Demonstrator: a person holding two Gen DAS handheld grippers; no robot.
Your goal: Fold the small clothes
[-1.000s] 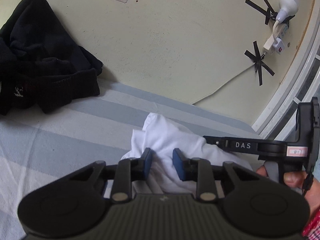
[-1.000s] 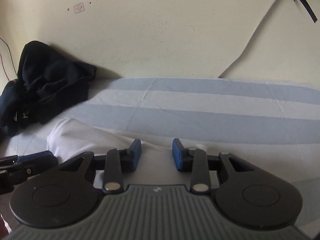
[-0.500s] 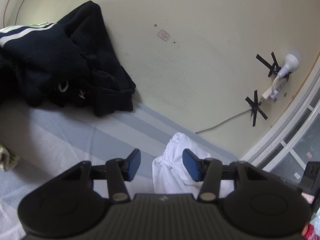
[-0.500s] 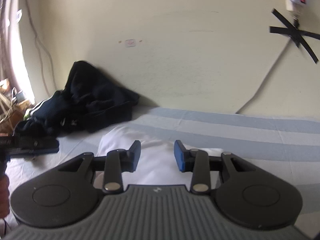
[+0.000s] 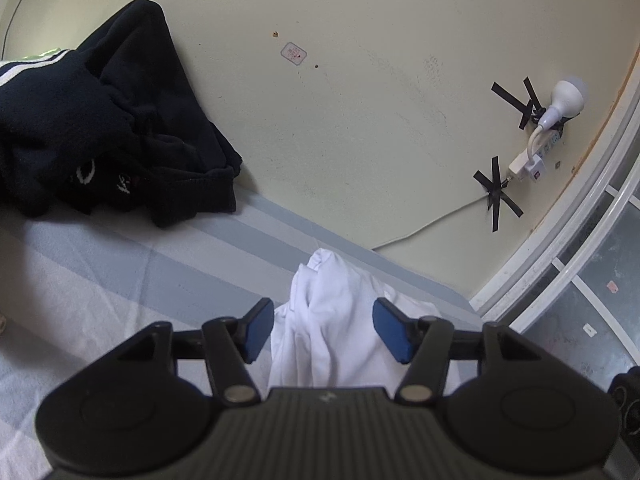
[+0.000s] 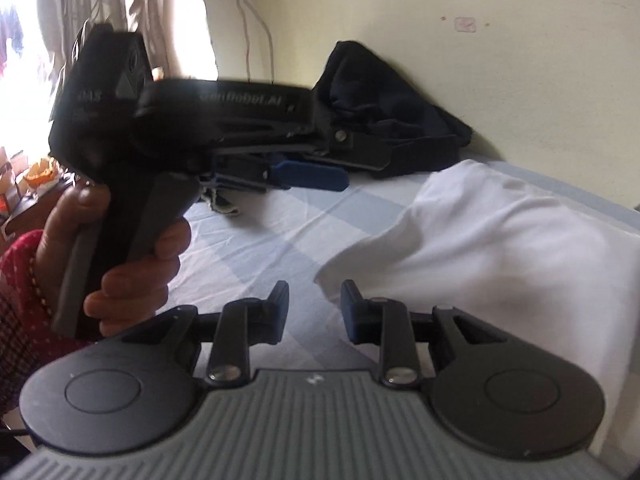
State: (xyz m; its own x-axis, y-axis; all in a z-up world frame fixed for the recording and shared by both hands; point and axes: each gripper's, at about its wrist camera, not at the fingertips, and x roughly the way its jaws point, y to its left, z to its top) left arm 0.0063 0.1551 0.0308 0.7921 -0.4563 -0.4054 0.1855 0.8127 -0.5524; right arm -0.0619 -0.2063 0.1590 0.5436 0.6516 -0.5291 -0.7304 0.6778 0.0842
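1. The white garment point(image 5: 332, 320) lies bunched on the bed's striped blue sheet point(image 5: 120, 272), which serves as the landmark here; in the right wrist view the same garment point(image 6: 500, 240) spreads over the sheet's right part.
2. The left tool point(image 5: 323, 330) hangs over the sheet with its jaws opening; the cloth rises in the gap between the blue pads point(image 5: 258, 330), and neither pad presses on it.
3. The right tool point(image 6: 314, 306) stands low over the sheet with its jaws closing, fairly narrow; only bare sheet shows between them, and the garment's corner lies just beside the right pad.
4. Seen from the right wrist, a hand point(image 6: 132, 264) with a red patterned sleeve grips the left tool's handle above the sheet's left part. Its body carries blurred writing ending in ".AI", and "DAS" on the rear block.
5. A pile of dark clothes point(image 5: 100, 132) sits at the sheet's far edge against the wall; white logos on it are too small to read.
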